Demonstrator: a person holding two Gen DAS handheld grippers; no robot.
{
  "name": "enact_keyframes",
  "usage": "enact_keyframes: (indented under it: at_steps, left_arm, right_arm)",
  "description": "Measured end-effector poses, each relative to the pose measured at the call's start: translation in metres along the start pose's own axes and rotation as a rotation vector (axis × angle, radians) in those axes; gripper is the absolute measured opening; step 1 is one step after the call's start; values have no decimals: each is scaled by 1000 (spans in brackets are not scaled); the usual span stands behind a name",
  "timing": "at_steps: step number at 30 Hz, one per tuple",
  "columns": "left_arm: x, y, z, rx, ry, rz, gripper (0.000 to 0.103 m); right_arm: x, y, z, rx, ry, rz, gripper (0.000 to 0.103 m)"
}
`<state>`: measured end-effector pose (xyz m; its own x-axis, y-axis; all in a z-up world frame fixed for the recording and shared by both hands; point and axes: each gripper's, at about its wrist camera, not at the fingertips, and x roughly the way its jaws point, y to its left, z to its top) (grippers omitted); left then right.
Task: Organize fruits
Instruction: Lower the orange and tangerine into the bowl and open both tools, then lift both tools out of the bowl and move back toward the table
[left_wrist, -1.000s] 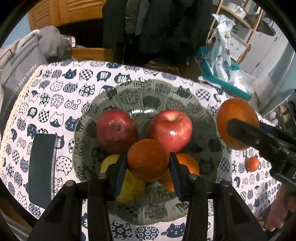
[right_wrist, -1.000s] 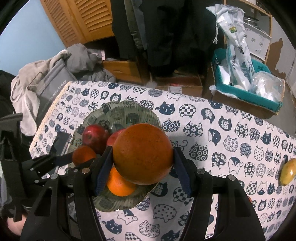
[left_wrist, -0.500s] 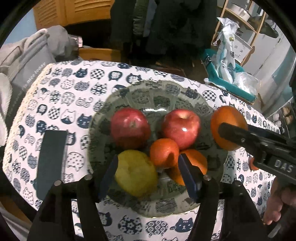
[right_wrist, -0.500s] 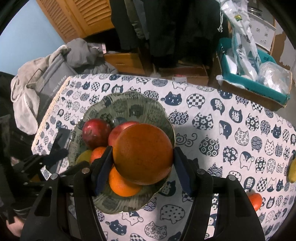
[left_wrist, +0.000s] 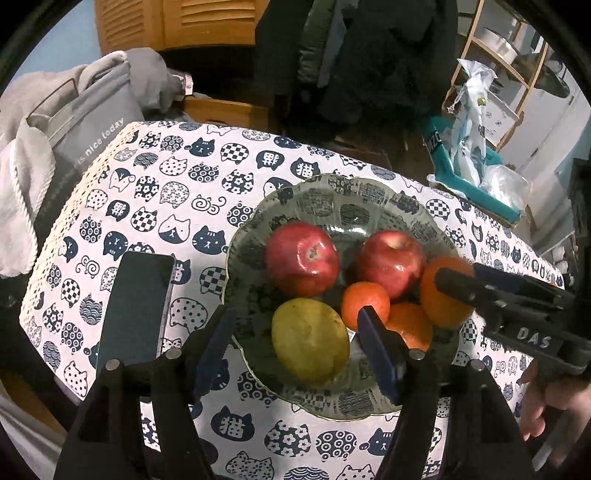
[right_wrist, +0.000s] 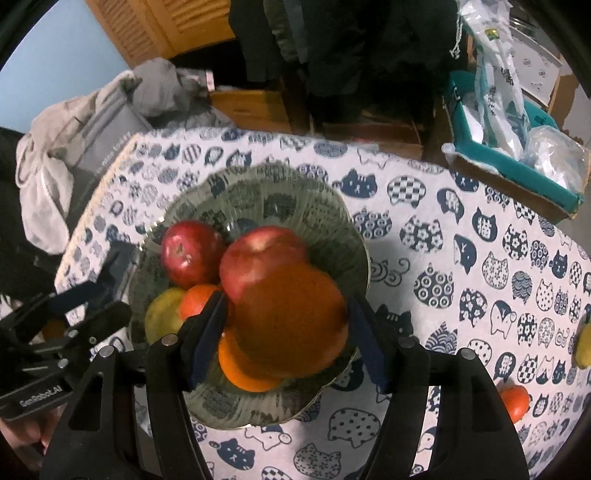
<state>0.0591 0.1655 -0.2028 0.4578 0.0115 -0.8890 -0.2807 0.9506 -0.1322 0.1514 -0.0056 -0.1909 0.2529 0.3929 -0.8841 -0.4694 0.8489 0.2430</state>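
While the right gripper (right_wrist: 284, 332) has just been spreading its fingers, the large orange (right_wrist: 291, 321) sits loose between them, in the bowl (right_wrist: 343, 229).
Left gripper (left_wrist: 295, 343): fingers apart, empty; small orange (left_wrist: 365, 302) released among the apples, where a second ago it was clamped.
Remaining on tabletop (right_wrist: 443, 258): tangerine (right_wrist: 515, 402).

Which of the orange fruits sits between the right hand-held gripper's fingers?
The biggest orange, at the bowl's near-right edge; the other oranges are smaller and lie outside the fingers.
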Motion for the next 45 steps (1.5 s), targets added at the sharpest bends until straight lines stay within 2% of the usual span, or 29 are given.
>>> enact_keyframes:
  at_steps: [8, 15, 17, 20, 24, 34, 37, 45]
  left_arm:
    - [-16, -5, 1, 11, -31, -18, 71]
    - [-39, -15, 5, 17, -79, -38, 72]
    - [-46, -17, 6, 24, -98, -32, 77]
    - [-59, -23, 6, 43, -137, -17, 78]
    - [-73, -31, 6, 69, -173, -7, 80]
    - [-99, -52, 6, 102, -223, -41, 82]
    - [-107, -58, 5, 107, -246, -42, 87]
    - [-125, -76, 4, 130, -289, -64, 87]
  right_arm:
    - [-31, 6, 8, -16, -72, -12, 71]
    - [-71, 18, 10, -94, -167, -111, 71]
    - [-82, 20, 9, -112, -194, -145, 71]
    - [-96, 19, 8, -127, -222, -180, 71]
    - [-115, 14, 4, -121, -256, -197, 71]
    - [-156, -1, -9, -115, -332, -264, 71]
    - [-166, -7, -13, -107, -347, -272, 74]
    - [-192, -29, -26, -62, -375, -280, 77]
